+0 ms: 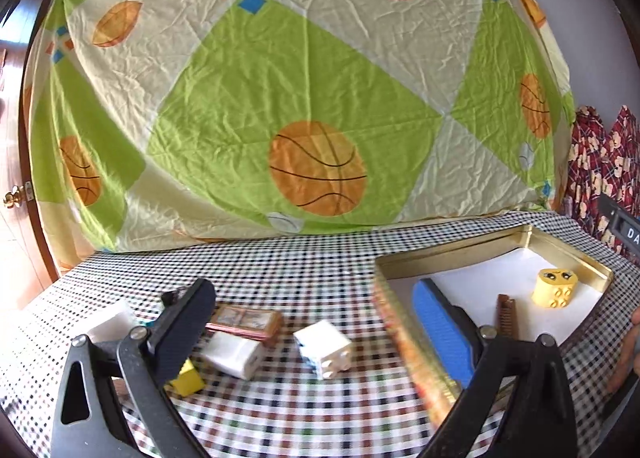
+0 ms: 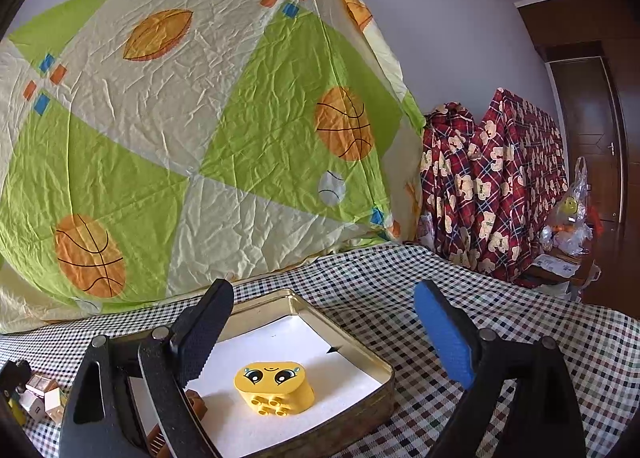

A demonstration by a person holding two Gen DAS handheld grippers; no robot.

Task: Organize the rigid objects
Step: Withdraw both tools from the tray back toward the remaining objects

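A gold tin tray (image 1: 568, 248) with a white liner stands on the checked table at the right. In it lie a yellow face brick (image 1: 555, 287) and a brown comb-like piece (image 1: 507, 316). My left gripper (image 1: 316, 332) is open and empty above a white stud brick (image 1: 325, 348), with a white block (image 1: 234, 354), a pink-edged flat box (image 1: 246, 323) and a small yellow piece (image 1: 187, 380) to its left. My right gripper (image 2: 324, 332) is open and empty over the tray (image 2: 348, 350), just above the yellow face brick (image 2: 275, 386). The brown piece (image 2: 196, 404) sits by its left finger.
A sheet with basketball prints (image 1: 304, 98) hangs behind the table. A red bear-print cloth (image 2: 492, 182) and a plastic bag (image 2: 568, 226) are at the right. Another white block (image 1: 110, 320) lies at the far left. A wooden door (image 2: 592, 162) stands at the far right.
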